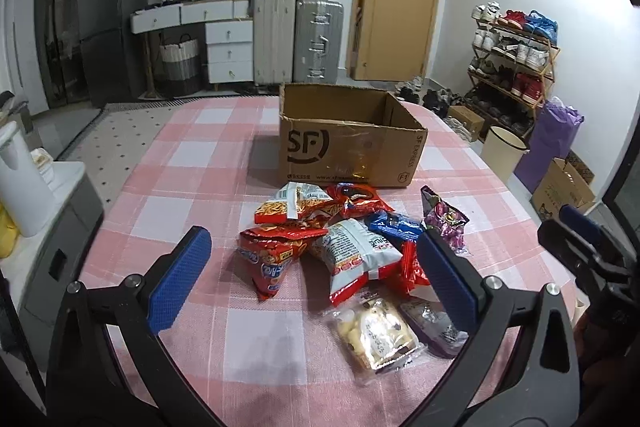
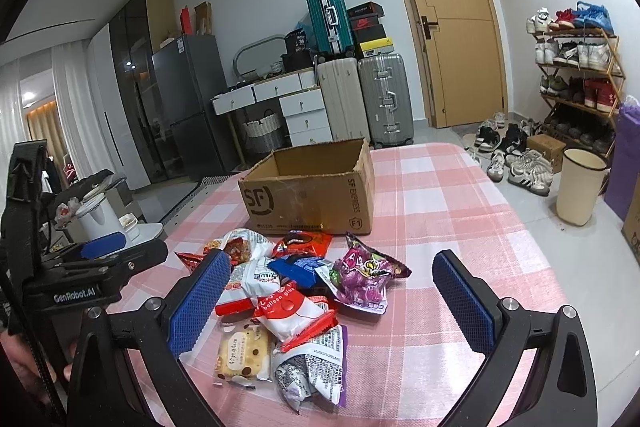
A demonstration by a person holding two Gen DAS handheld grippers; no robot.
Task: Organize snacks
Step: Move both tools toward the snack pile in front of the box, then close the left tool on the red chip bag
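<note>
Snack packets (image 1: 340, 247) before cardboard box (image 1: 348, 147); both grippers wide apart.

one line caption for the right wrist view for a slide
Open right gripper above a snack pile on a pink checked tablecloth, cardboard box behind.

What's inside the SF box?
The box is open on top; only bare inner walls show, no snacks. Its floor is hidden by the front wall. The snack pile lies on the table in front.

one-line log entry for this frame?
left gripper: open, empty | right gripper: open, empty | snack pile: on table | cardboard box: open, looks empty
</note>
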